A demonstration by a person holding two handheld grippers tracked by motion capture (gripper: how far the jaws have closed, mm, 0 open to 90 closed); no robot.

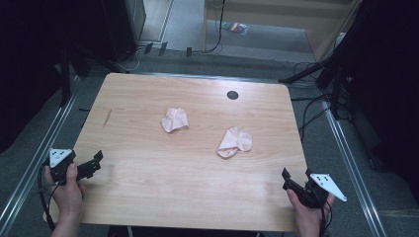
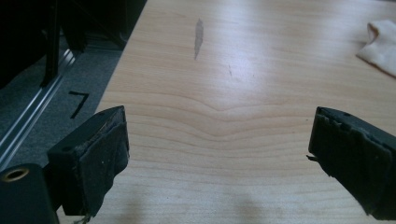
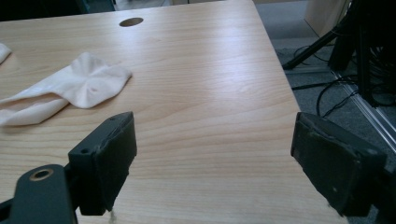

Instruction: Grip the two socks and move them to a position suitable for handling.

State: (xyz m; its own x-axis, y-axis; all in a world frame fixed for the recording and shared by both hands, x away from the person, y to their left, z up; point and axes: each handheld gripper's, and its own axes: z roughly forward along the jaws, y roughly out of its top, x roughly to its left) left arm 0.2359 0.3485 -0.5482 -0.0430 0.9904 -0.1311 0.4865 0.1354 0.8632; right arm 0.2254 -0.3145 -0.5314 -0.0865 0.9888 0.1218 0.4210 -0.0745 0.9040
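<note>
Pre-grasp: left gripper [image 1: 91, 165] at 8 o'clock and right gripper [image 1: 295, 183] at 4 o'clock, jaws wide and empty; likely next, reach the two pink socks [image 1: 174, 120] [image 1: 235, 142] mid-surface.

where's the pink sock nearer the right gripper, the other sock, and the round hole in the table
right sock [image 1: 235, 142]: high view, middle of the crumpled fabric
left sock [image 1: 174, 120]: high view, centre of the fabric
round hole [image 1: 232, 95]: high view, middle of the dark opening
</note>
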